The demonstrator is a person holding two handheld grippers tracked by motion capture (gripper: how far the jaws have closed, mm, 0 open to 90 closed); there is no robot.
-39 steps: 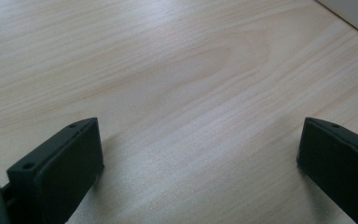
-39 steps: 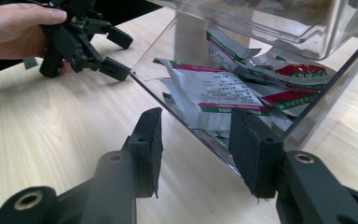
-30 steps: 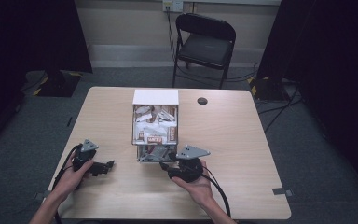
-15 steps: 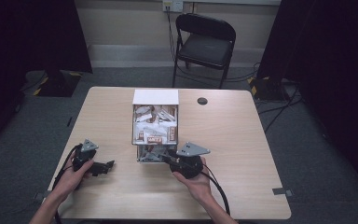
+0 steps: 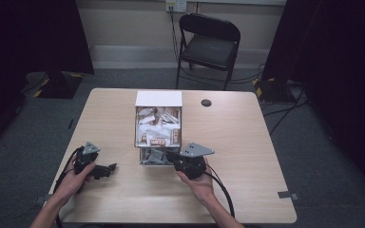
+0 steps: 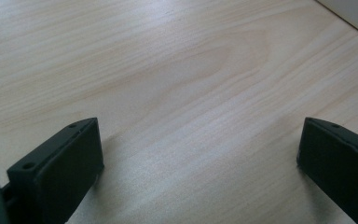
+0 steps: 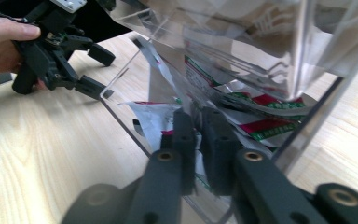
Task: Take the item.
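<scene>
We see a clear plastic dispenser (image 5: 158,130) of packets (image 7: 261,126) at the table's (image 5: 247,142) middle, its white top toward the far edge. Our right gripper (image 5: 169,156) reaches into its low front tray, jaws nearly together on a packet. Our left gripper (image 5: 110,168) rests near the left edge, jaws apart over bare wood. A black disc (image 5: 206,102) lies near the far edge.

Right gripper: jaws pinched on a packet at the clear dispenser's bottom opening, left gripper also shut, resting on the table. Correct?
Not quite. The left gripper is open: the left gripper view shows its jaws wide apart over bare table. The rest holds: the right gripper has its jaws pinched on a packet at the clear dispenser's bottom opening.
</scene>
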